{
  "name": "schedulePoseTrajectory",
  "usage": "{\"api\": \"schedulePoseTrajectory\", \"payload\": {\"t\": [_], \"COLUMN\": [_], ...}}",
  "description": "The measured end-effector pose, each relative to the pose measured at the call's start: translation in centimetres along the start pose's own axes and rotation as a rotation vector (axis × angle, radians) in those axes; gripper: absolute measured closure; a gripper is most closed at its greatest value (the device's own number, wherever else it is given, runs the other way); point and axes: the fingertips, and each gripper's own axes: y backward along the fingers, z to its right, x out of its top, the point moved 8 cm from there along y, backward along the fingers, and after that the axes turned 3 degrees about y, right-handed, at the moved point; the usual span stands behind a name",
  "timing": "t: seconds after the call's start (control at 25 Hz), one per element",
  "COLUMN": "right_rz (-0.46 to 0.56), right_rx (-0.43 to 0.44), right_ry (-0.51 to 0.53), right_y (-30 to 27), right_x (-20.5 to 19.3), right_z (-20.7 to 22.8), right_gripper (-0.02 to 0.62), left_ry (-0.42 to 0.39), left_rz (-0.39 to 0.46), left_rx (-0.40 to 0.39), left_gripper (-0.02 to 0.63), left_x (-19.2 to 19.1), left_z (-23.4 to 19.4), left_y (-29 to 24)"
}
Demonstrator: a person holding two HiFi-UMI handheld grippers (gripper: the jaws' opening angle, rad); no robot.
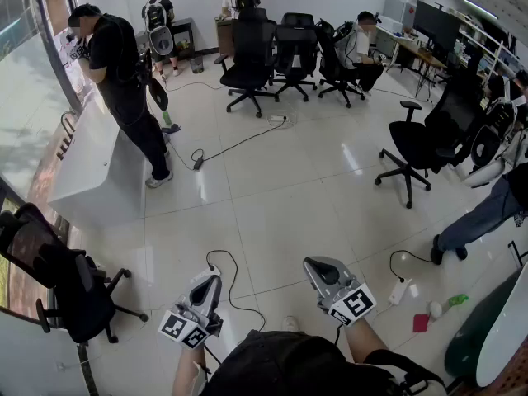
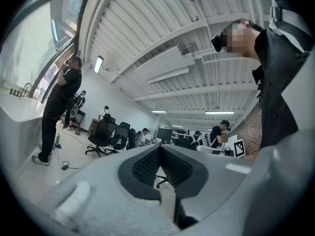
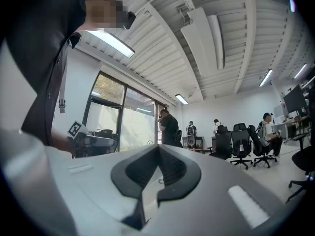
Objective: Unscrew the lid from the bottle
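Observation:
No bottle is between my jaws in any view. In the head view my left gripper (image 1: 214,280) and my right gripper (image 1: 310,263) hang side by side over the bare tiled floor, both shut and empty. The left gripper view shows its ribbed pads (image 2: 150,163) pressed together, pointing slightly up into the room. In the right gripper view the jaws of my right gripper (image 3: 158,150) also meet with nothing between them. A small green object (image 1: 458,300), a white round thing (image 1: 436,309) and a red piece (image 1: 421,322) lie on the floor at the right; I cannot tell what they are.
A black office chair (image 1: 62,287) stands close at my left, another one (image 1: 429,143) at the right. Cables (image 1: 231,275) and a power strip (image 1: 399,291) lie on the floor near my feet. A white counter (image 1: 87,167) runs along the left window, with a person (image 1: 124,81) beside it.

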Motion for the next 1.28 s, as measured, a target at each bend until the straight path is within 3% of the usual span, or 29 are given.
{"api": "schedulePoseTrajectory", "payload": {"t": [0.28, 0.56, 0.76, 0.96, 1.28], "right_rz": [-0.036, -0.034, -0.042, -0.041, -0.010], "right_rx": [0.064, 0.168, 0.196, 0.324, 0.422], "right_ry": [-0.011, -0.008, -0.051, -0.014, -0.040], "right_y": [-2.1, -5.3, -7.2, -10.9, -15.6], "right_x": [0.0, 0.3, -0.5, 0.4, 1.3], "right_z": [-1.6, -5.3, -7.4, -11.7, -16.8], "right_gripper": [0.591, 0.591, 0.591, 0.591, 0.591], "left_ry": [0.010, -0.029, -0.048, -0.064, -0.094], "left_rz": [0.041, 0.057, 0.073, 0.102, 0.139], "left_rx": [0.036, 0.094, 0.161, 0.235, 0.371], "left_gripper": [0.603, 0.603, 0.603, 0.603, 0.603], "left_x": [0.8, 2.6, 3.4, 4.5, 6.3], "left_z": [-0.2, -1.0, -1.9, -2.6, -3.3], "left_y": [1.8, 6.3, 10.2, 14.3, 21.3]}}
